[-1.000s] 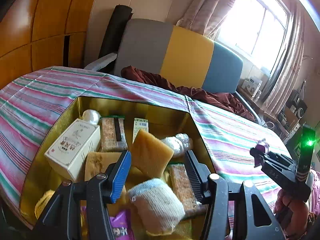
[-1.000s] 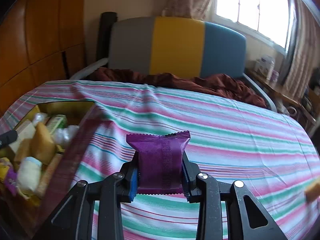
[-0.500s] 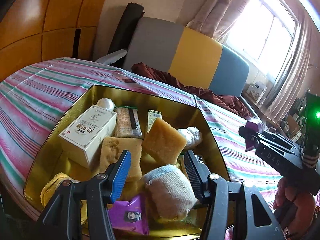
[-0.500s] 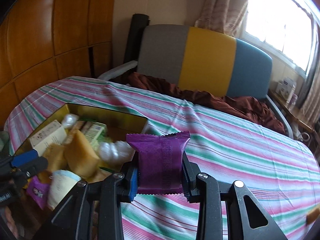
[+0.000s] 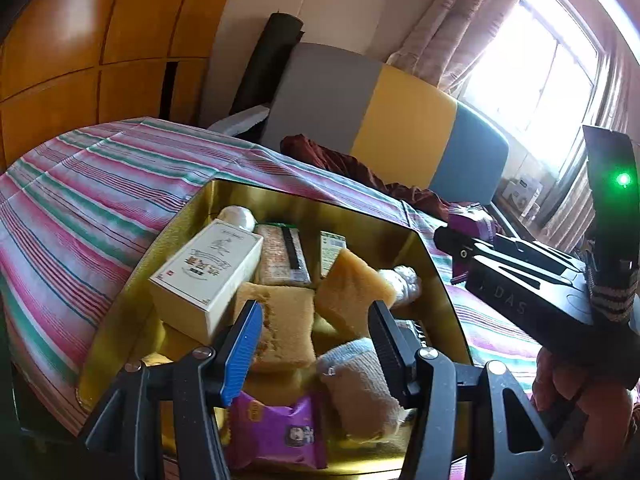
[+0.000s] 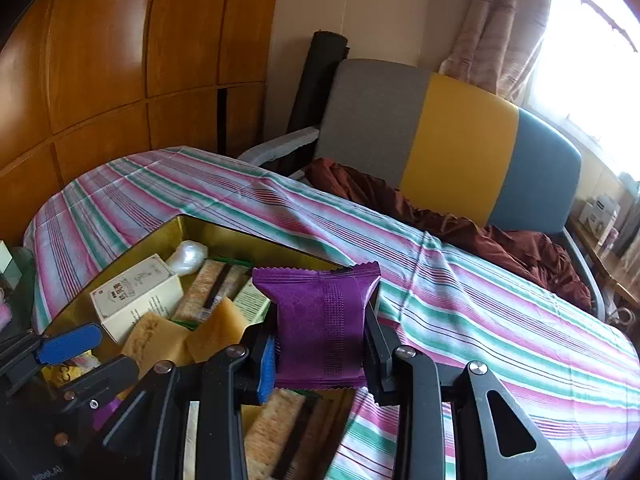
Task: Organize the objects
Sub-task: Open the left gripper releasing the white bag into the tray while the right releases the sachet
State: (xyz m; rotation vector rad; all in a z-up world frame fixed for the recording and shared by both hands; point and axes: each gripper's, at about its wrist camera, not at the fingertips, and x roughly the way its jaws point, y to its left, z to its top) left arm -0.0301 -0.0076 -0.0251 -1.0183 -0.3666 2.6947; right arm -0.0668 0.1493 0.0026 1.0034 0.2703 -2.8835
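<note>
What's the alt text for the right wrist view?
The right gripper clamps a purple snack packet above the near corner of a gold tin of snacks on a striped tablecloth. The left gripper's blue pad shows at left.

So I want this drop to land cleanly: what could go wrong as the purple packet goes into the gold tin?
The purple packet, clamped in the right gripper, hangs near the gold tin at its right wall, so an early release may drop it onto the striped cloth. The tin is crowded; the packet could perch on the yellow sponge. The open left gripper hovers over the tin, so the two could collide.
</note>
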